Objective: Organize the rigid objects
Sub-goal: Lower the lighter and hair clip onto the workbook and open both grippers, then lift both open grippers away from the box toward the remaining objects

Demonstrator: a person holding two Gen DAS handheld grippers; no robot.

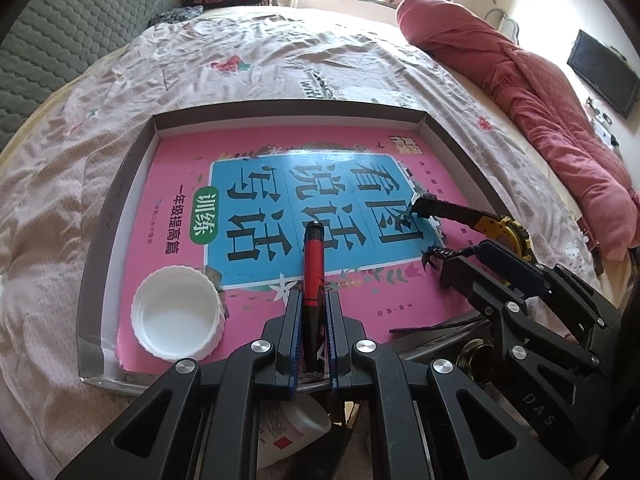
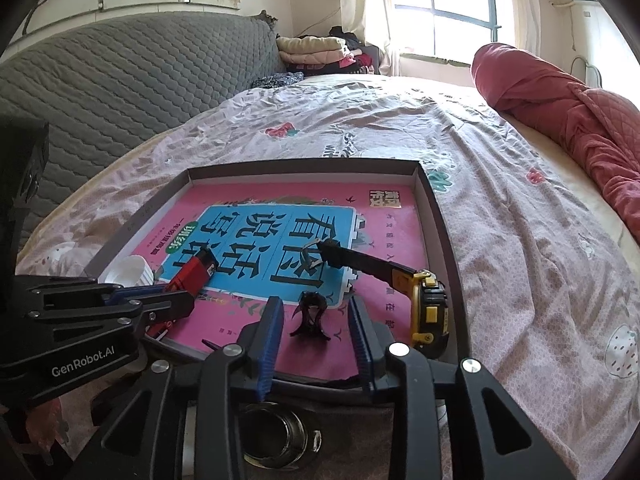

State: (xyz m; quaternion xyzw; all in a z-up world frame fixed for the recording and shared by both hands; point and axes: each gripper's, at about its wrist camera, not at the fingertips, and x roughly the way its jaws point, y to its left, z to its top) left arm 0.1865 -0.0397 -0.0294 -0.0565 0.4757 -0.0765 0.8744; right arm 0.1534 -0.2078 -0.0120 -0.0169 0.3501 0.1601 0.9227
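A shallow cardboard tray (image 1: pixel 132 168) on the bed holds a pink book (image 1: pixel 192 184). My left gripper (image 1: pixel 313 300) is shut on a red and black pen (image 1: pixel 313 258) that points forward just above the book; it also shows in the right wrist view (image 2: pixel 196 270). My right gripper (image 2: pixel 316 312) is open, with a small black hair claw (image 2: pixel 310 314) lying on the book between its fingers. A yellow watch (image 2: pixel 428 308) with a black strap lies at the tray's right. A white cap (image 1: pixel 178 316) sits open side up at the tray's near left.
The tray (image 2: pixel 436 208) rests on a floral bedsheet (image 1: pixel 260 60). A red quilt (image 1: pixel 520 92) lies along the right. A grey padded headboard (image 2: pixel 120 80) is at the left. A white bottle (image 1: pixel 288 432) and a metal-rimmed jar (image 2: pixel 280 436) lie below the grippers.
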